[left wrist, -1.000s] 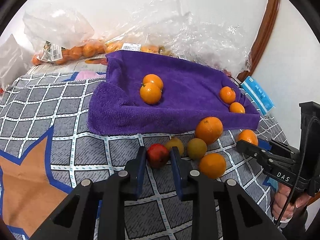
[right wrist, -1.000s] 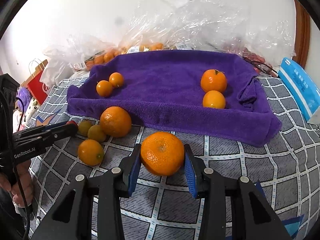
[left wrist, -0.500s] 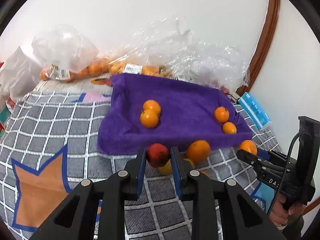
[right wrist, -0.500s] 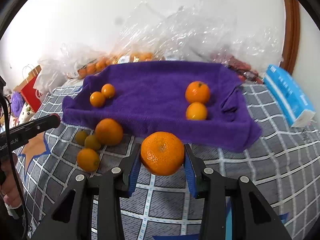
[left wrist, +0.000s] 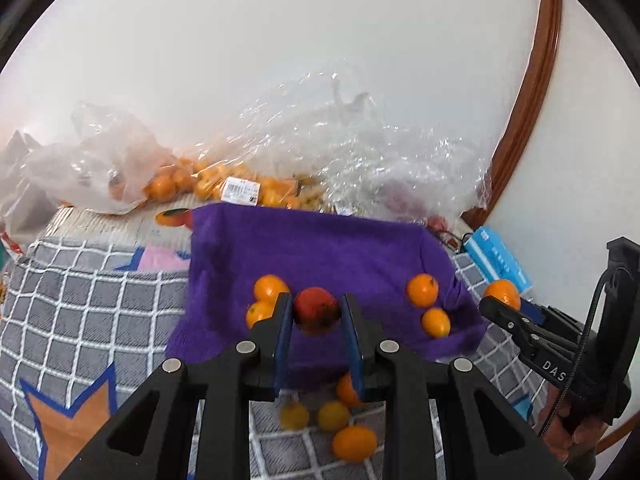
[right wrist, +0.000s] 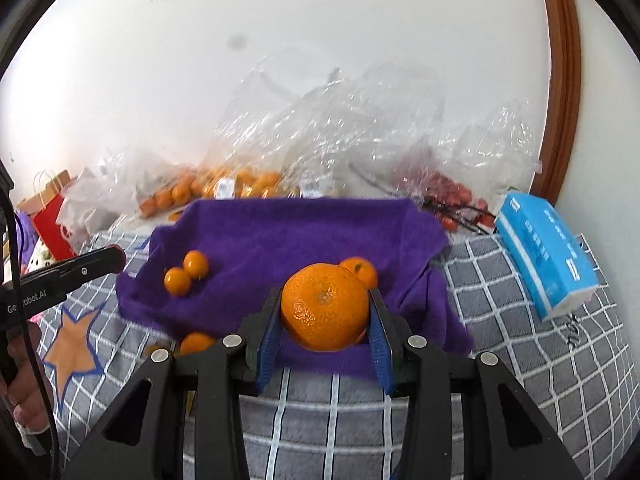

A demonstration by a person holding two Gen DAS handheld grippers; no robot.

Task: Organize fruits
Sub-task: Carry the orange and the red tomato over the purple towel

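Both grippers have risen off the checked blanket (left wrist: 92, 312) since a second ago, each carrying its fruit up with it. Now the left gripper (left wrist: 316, 316) is clamped on a small red fruit (left wrist: 316, 312), its blue pads pressing either side, and the fruit hangs over the near edge of the purple towel (left wrist: 320, 252). Just at its nine o'clock two small oranges (left wrist: 269, 287) lie touching on the towel, and two more (left wrist: 422, 289) sit apart at about three o'clock near the towel's right edge. Below the fingers, at six o'clock, four loose fruits (left wrist: 354, 443) lie on the blanket, somewhat blurred. The right gripper (right wrist: 325, 312) is closed on a big orange (right wrist: 325, 307), held above the towel's front edge (right wrist: 280, 240); a smaller orange (right wrist: 362, 270) peeks out behind it at one o'clock, and a pair of small ones (right wrist: 178, 281) lies at ten o'clock. A blue tissue pack (right wrist: 546, 256) rests on the blanket at three o'clock, well apart from the towel. Clear plastic bags (right wrist: 340, 128) of fruit are heaped along the wall at twelve o'clock.
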